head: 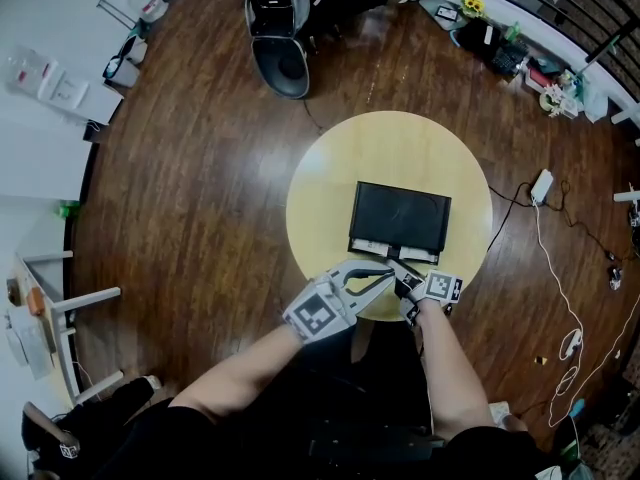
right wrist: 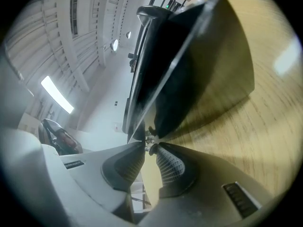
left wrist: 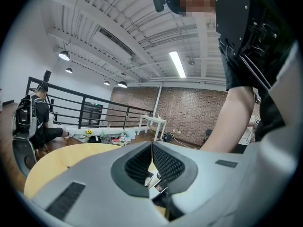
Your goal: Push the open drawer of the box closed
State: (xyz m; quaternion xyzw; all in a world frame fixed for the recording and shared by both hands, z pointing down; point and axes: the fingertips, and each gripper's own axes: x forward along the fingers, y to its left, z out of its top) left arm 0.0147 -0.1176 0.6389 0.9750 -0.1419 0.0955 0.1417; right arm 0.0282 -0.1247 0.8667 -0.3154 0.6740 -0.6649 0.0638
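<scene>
A flat black box (head: 400, 216) is seen lying at the middle of a round yellow table (head: 330, 188). Its top is plain and dark. Along the side nearest the person a pale drawer (head: 393, 251) is shown standing out a little from under the black top.

Both tools are held at that near side, just in front of the drawer. The left tool (head: 388, 274) is brought in from the left and is seen beside the drawer's front, its tips pressed together with nothing between them (left wrist: 152, 144); in its own view only the table's edge (left wrist: 61, 155) and the room beyond are shown.

The right tool (head: 408, 280) is held close beside the left one. In its own view the box (right wrist: 189, 65) is seen looming directly ahead, and the tool's tips (right wrist: 149, 148) are set narrowly apart right at the box's lower edge. Whether the edge is touched cannot be told.
</scene>
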